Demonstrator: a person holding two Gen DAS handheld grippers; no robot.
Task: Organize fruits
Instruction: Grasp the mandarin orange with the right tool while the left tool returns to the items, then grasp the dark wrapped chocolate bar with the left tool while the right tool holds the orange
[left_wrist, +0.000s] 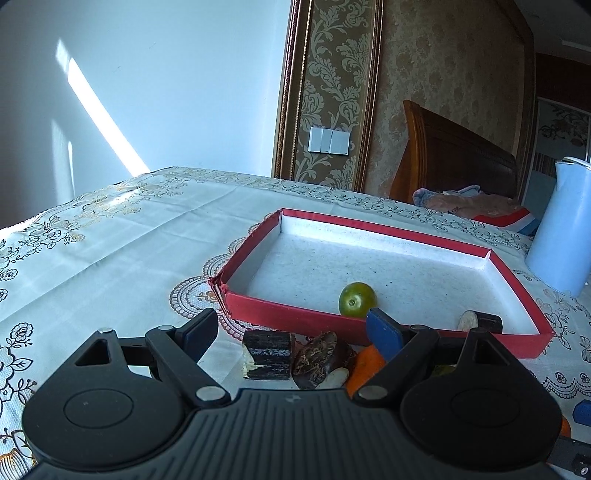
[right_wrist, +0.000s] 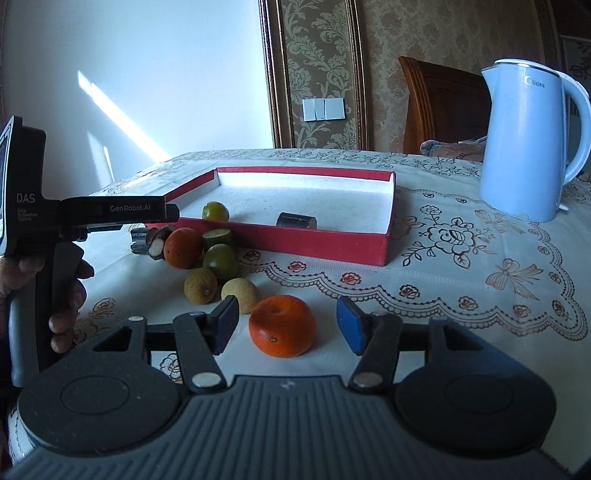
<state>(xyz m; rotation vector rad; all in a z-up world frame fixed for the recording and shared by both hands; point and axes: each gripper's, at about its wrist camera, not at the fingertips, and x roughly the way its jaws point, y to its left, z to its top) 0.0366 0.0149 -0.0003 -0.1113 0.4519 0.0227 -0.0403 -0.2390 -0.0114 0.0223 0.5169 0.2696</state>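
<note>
Reaching with the right claw (right_wrist: 286, 325), we have its jaws parted, nothing gripped, and an orange (right_wrist: 282, 325) sitting on the cloth between the two pads, touching neither. The fruit looks firm and round with a slightly flattened top, light enough to lift easily, but its peel is smooth, so we judge it could roll or squirt out if pinched off-centre. We would take it across its widest part, pads on opposite sides, and squeeze only gently so the skin does not bruise.

Ahead of this claw and to its left lies the loose heap: two pale longans (right_wrist: 201, 285), a green fruit (right_wrist: 221, 261), another orange and some dark cut pieces. Beyond them sits the red box (right_wrist: 317, 242), already holding a green fruit and a dark cylinder. A blue kettle (right_wrist: 524, 147) stands further off to the right, well clear of the work.

Our left claw (left_wrist: 291, 332) is spread wide and empty, hovering over the dark pieces (left_wrist: 267, 354) just short of the box's near wall. Those pieces look hard and stiff; we would grip them across their flat sides.
</note>
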